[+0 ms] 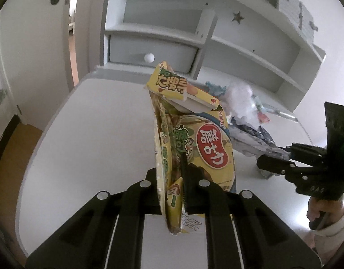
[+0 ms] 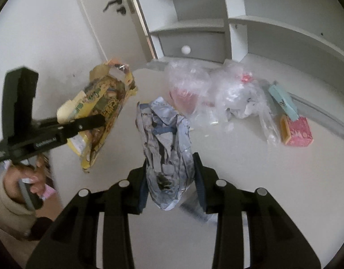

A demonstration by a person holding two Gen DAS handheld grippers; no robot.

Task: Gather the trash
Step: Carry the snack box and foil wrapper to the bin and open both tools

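Two grips: left gripper (image 1: pixel 174 186) clamps flattened yellow snack box (image 1: pixel 194 139); right gripper (image 2: pixel 172 179) pinches crumpled grey-white paper wad (image 2: pixel 167 139), clear plastic bags (image 2: pixel 216 87) beyond.

Home bedroom: star-cutout shelving (image 1: pixel 239 18), desk (image 1: pixel 93 123)

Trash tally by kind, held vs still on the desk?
Held, yellow snack box: 1
Held, crumpled paper wad: 1
On desk, clear plastic bags: 2, roughly
On desk, small boxes: 2, teal box, pink box
Total: 6
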